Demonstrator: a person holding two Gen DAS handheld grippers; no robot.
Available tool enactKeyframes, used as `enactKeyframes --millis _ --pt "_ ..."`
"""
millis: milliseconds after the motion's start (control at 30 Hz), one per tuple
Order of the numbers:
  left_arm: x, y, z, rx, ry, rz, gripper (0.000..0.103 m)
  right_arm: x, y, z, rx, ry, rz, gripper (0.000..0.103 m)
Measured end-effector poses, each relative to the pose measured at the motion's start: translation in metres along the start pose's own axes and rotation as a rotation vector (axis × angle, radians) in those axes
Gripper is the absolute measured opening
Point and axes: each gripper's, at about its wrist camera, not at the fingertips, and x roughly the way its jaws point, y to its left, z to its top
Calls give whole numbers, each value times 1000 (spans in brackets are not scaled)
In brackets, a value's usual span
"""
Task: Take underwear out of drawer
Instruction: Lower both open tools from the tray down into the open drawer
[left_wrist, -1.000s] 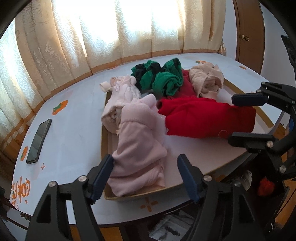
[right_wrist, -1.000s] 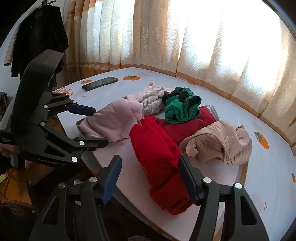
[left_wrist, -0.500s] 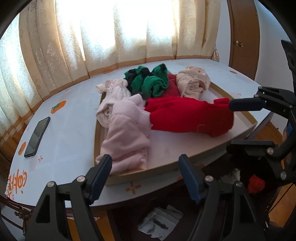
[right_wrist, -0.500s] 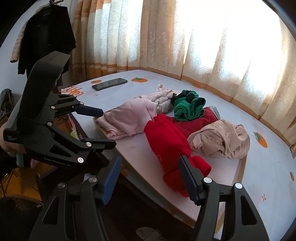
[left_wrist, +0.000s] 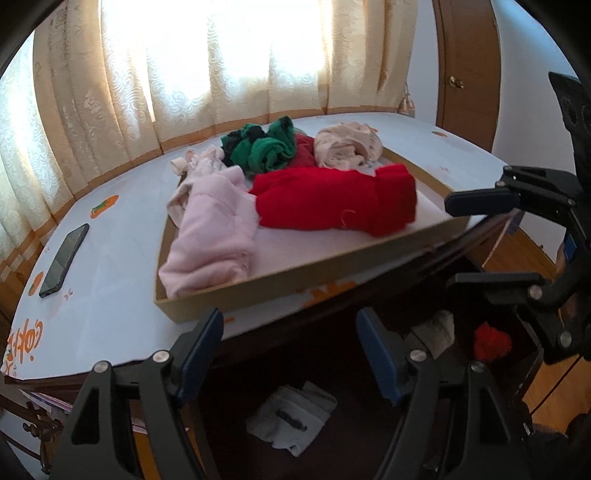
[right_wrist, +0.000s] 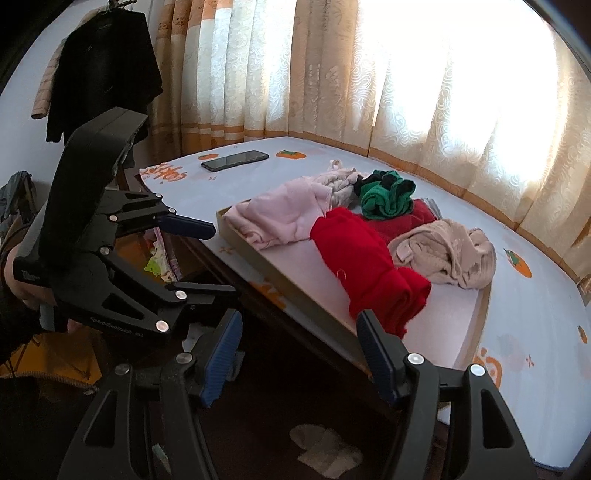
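A shallow cardboard drawer lies on the table and holds folded clothes: a red garment, a pink one, a green and black one and a beige one. The drawer also shows in the right wrist view, with the red, pink, green and beige garments. My left gripper is open and empty, below and in front of the table edge. My right gripper is open and empty, also off the table's edge.
A black phone lies on the table's left side. White cloths lie on the dark floor under the table. Curtains hang behind. A dark jacket hangs on the wall. A wooden door stands at right.
Both grippers have drawn back and down from the drawer. The table edge and the floor under it have come into view. Both stay open and empty.
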Motion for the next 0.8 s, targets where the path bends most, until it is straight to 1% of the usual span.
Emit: enactKeyframes --millis 167,300,500,600,800 --pt "-1 -8 -14 21 16 -6 76 -5 1 -17 13 19 -1 67" --pt "5 -15 -29 30 47 -18 76 -5 1 -33 33 33 1 68" --pt "21 -23 -50 68 103 7 76 7 0 -62 56 84 5 69" --pt "28 -21 -57 73 129 15 76 15 -2 -77 62 117 -8 69" --pt "45 -19 -67 94 194 23 76 28 -4 -94 50 169 -23 69"
